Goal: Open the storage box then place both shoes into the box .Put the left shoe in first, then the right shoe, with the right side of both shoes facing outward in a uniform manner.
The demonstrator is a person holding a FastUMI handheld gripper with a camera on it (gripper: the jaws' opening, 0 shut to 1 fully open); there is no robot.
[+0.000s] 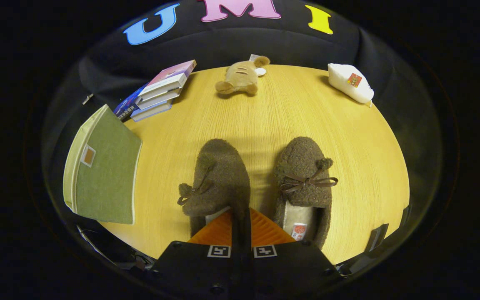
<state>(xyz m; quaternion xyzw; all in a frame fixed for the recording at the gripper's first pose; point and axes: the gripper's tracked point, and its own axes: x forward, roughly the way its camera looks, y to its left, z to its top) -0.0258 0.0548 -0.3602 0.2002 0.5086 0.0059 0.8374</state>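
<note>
Our gripper (241,223) pinches the fuzzy left shoe's (217,179) heel wall; its bow-tied twin (304,183) sits beside on woodgrain table (348,137).

We see two shoes, left (217,179) and right (306,183), in brown fleece with darker brown bows and cream lining. The box (106,168) is olive green, with a pale rim. The table (273,121) shows yellow wood grain. Along its far edge: tan plush (240,77), white pouch (350,82).

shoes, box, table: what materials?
Shoes: fuzzy brown fleece by the nubby pile, ribbon bows. Left shoe has its side wall pinched in the gripper. Box: green woven fabric, matte. Table: light wood grain, likely laminate.
</note>
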